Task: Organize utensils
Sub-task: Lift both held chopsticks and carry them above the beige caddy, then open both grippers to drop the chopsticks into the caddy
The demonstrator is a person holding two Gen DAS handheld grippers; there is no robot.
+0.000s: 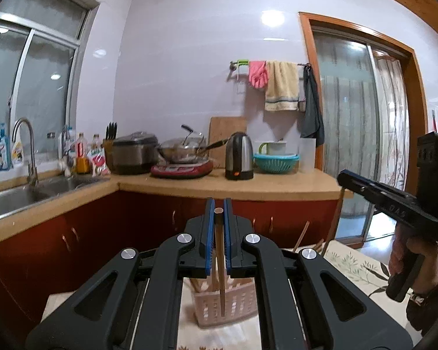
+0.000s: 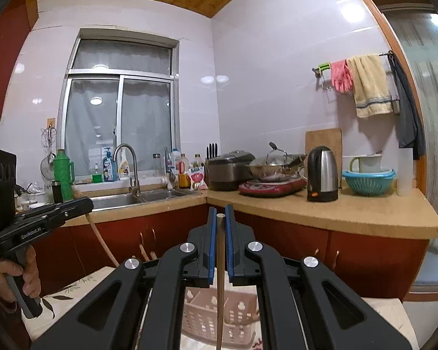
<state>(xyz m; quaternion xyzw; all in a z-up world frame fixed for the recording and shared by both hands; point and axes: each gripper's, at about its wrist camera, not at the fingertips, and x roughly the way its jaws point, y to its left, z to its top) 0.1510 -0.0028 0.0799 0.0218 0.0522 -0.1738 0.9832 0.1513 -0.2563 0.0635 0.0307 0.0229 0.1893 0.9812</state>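
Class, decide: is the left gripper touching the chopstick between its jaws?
Touching. The left wrist view shows the left gripper clamped on the chopstick.

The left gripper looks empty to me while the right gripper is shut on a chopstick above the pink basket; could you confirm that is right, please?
Not quite: the left gripper is not empty. The left wrist view shows it shut on a chopstick too, above the pink basket. The right gripper is indeed shut on its own chopstick.
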